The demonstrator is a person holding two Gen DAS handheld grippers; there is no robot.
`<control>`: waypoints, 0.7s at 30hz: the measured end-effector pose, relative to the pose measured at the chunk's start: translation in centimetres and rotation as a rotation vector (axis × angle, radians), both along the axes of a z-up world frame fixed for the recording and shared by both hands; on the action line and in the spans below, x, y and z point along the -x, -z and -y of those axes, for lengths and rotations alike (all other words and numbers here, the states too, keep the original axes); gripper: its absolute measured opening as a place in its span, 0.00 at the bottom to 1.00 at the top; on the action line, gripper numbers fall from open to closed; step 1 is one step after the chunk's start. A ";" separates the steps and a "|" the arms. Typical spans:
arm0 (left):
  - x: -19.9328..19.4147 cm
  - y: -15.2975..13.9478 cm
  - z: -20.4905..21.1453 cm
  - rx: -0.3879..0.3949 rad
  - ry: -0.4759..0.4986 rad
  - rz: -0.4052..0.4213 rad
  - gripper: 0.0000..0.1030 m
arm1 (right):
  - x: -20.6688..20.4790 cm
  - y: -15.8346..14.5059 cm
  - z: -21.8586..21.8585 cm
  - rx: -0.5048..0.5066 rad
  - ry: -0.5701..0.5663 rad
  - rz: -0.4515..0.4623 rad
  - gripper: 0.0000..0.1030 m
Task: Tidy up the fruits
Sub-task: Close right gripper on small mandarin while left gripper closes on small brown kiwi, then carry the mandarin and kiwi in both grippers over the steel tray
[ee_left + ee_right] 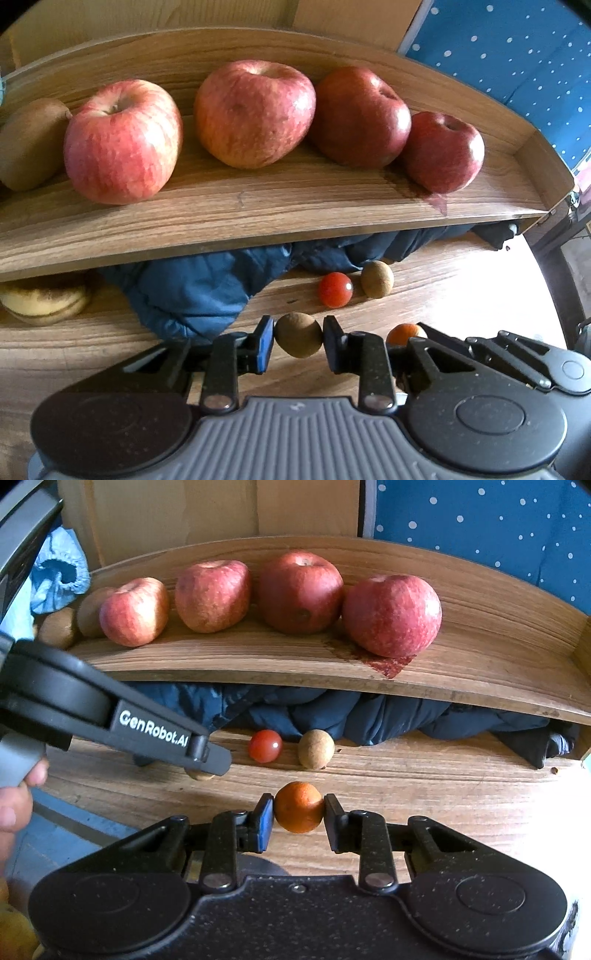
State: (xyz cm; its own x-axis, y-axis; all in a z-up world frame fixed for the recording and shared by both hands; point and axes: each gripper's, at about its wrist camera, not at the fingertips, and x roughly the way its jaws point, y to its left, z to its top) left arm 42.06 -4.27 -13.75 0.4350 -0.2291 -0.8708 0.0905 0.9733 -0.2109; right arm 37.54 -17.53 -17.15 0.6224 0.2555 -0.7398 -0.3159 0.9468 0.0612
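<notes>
My left gripper [298,343] is shut on a small round brown fruit [298,332], low over the wooden tabletop [92,347]. My right gripper [299,818] is shut on a small orange [298,805] just to its right; the same orange [404,332] shows in the left wrist view. A cherry tomato [265,746] and another brown fruit [316,748] lie on the tabletop ahead, by the shelf. Several red apples [255,110] stand in a row on the wooden shelf [258,206], with a kiwi [29,144] at its left end.
Dark blue cloth [192,291] is bunched under the shelf, and a spotted banana [40,301] lies left of it. A light blue cloth [59,572] hangs beyond the shelf's left end. A hand [14,805] holds the left gripper [207,757]. Behind is a dotted blue wall [480,520].
</notes>
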 end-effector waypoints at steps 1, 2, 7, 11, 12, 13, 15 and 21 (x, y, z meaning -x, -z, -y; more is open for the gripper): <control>0.3 -0.2 0.1 -0.001 0.001 0.003 0.31 | 0.4 -0.1 0.0 -0.003 -0.002 0.003 0.30; 0.5 -0.3 0.4 -0.002 0.002 0.004 0.31 | 0.8 -0.3 0.0 -0.005 -0.004 0.007 0.30; 2.2 -1.5 1.4 -0.003 0.014 0.019 0.31 | 2.6 -0.8 0.3 -0.015 -0.015 0.020 0.30; 3.4 -2.2 2.1 -0.005 0.022 0.027 0.31 | 4.3 -1.3 0.5 -0.014 -0.027 0.022 0.30; 3.7 -2.3 2.2 -0.004 0.023 0.028 0.31 | 4.8 -1.3 0.7 -0.016 -0.028 0.019 0.30; 4.2 -2.4 2.4 -0.005 0.024 0.028 0.31 | 5.2 -1.3 0.8 -0.016 -0.030 0.018 0.30; 4.4 -2.2 2.1 -0.003 0.025 0.026 0.31 | 6.1 -1.4 0.9 -0.017 -0.034 0.016 0.30; 6.6 -2.1 2.4 0.003 0.040 0.012 0.31 | 8.7 -1.6 1.3 -0.017 -0.064 0.013 0.30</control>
